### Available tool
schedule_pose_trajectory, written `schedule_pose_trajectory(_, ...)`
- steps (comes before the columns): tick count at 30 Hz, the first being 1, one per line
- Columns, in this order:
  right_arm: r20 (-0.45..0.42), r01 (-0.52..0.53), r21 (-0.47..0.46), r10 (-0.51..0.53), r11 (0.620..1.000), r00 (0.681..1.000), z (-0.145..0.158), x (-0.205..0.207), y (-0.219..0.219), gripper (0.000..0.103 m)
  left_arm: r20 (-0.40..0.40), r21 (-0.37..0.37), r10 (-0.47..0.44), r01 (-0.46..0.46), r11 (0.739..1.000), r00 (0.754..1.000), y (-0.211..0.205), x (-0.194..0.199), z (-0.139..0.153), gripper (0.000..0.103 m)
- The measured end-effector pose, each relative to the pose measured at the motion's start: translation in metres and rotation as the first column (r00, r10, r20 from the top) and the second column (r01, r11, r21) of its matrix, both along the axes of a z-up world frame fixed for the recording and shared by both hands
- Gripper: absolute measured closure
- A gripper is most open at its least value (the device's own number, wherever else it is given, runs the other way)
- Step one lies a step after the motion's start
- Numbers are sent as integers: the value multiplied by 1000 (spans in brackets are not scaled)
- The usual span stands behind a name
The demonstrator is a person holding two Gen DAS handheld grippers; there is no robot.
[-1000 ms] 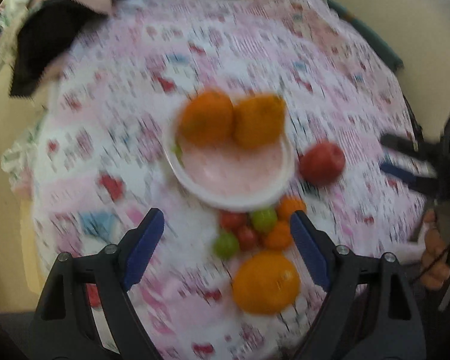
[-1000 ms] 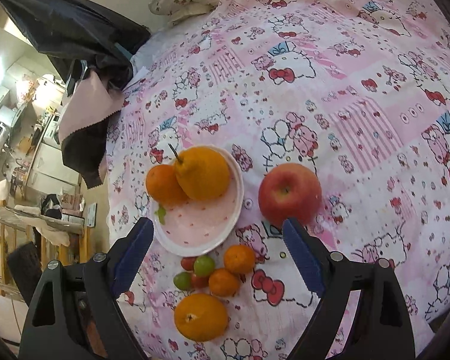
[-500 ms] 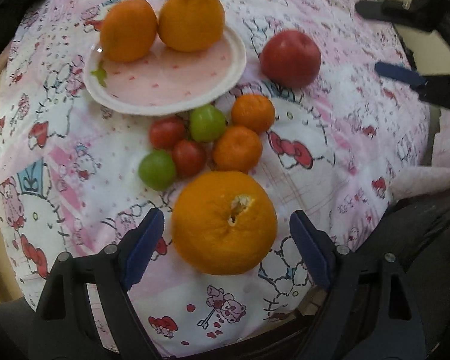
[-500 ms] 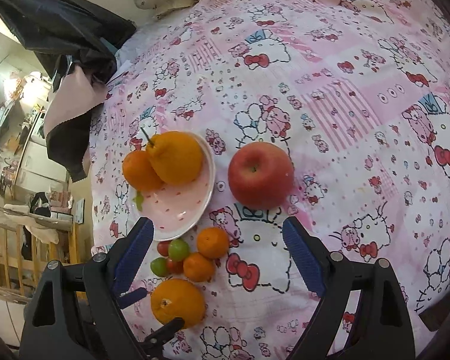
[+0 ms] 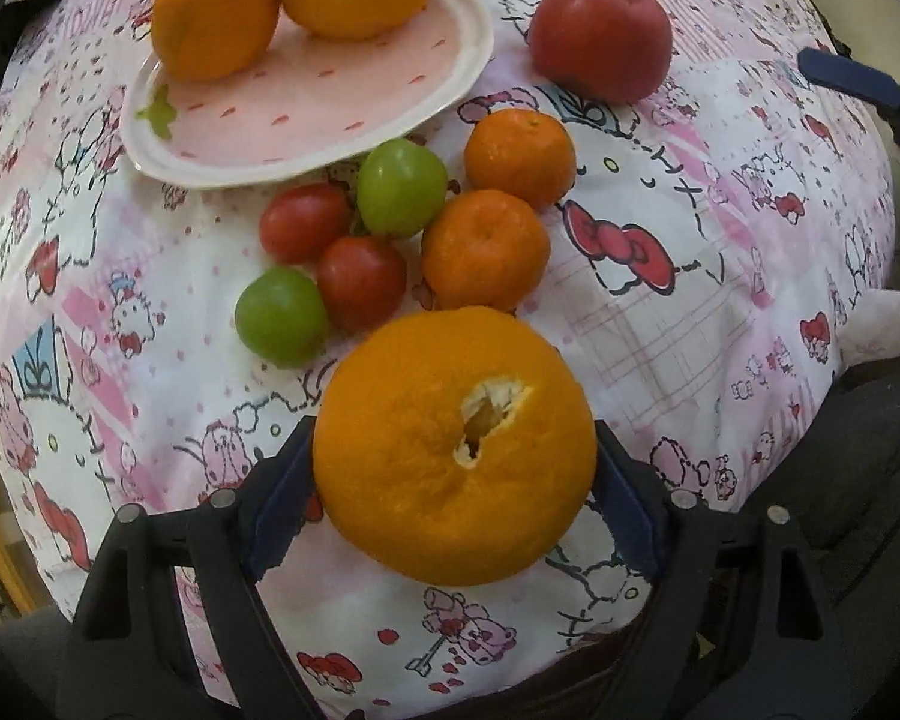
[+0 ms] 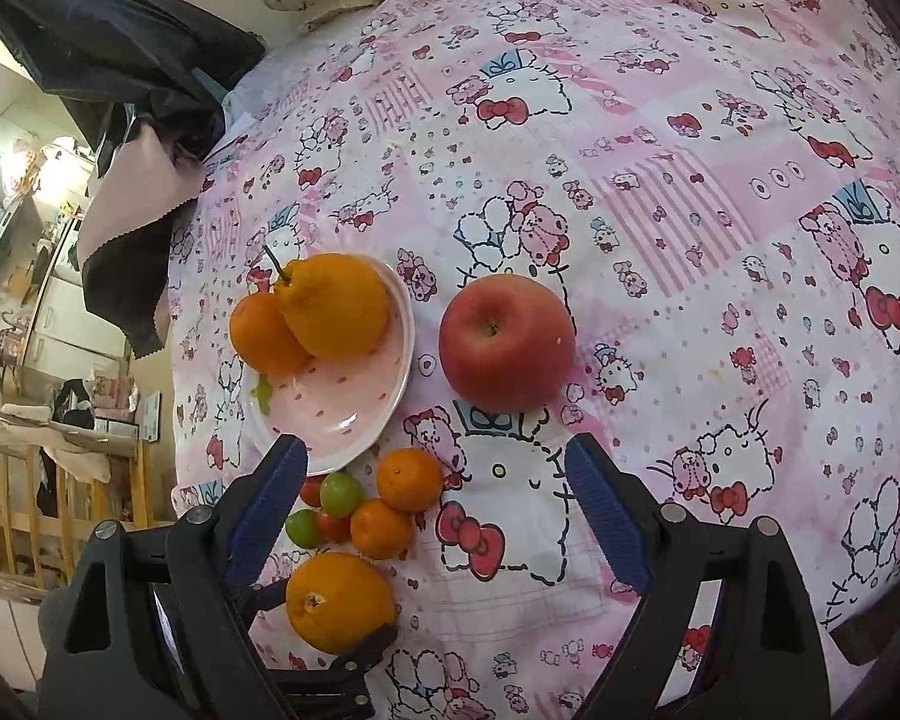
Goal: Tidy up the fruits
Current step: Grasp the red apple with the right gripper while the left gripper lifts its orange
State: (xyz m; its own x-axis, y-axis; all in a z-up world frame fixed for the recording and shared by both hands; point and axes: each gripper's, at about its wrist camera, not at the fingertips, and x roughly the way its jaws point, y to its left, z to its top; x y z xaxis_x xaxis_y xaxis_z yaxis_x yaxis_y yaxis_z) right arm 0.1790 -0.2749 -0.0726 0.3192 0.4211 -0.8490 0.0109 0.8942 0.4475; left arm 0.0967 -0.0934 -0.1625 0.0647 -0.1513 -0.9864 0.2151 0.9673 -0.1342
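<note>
Big orange [image 5: 455, 447] sits on the patterned cloth [image 5: 678, 324], nearest of the loose fruit, torn navel facing up, and the left tool [image 5: 453, 480] straddles it, blades spread at its flanks; contact's too close to call. Best squeeze across the widest girth, gently, then lift straight, clear of the mandarins [image 5: 486, 249] and small plums [image 5: 363, 282] behind. The pink plate [image 5: 450, 84] already holds two citrus. Right tool [image 6: 435, 501] hangs spread and empty short of the apple [image 6: 506, 341].
</note>
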Motion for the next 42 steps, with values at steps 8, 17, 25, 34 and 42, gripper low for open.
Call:
schedule_pose_trajectory(8,-8,3,-2,-3,1000,1000,-2,2,-1,13,8,-9,-20,20,1000,1000,-1,-2,12,27)
schedule_pose_trajectory(17,0,25,6,-25,1000,1000,-1,1,-8,13,161,-95,75,-61,994,984,29,1,90,27)
schedule_pose_trajectory(25,-49,156,-19,-157,987,986,-15,14,-29,13,199,-87,276,-263,961,940,87,22,96,28)
schedule_pose_trajectory(34,-132,109,-100,-122,989,984,-49,52,-4,13,143,-39,362,-360,932,921,115,26,72,28)
schedule_pose_trajectory(42,-161,26,-225,-63,974,985,-80,78,18,13,132,-34,389,-388,921,912,122,33,68,28)
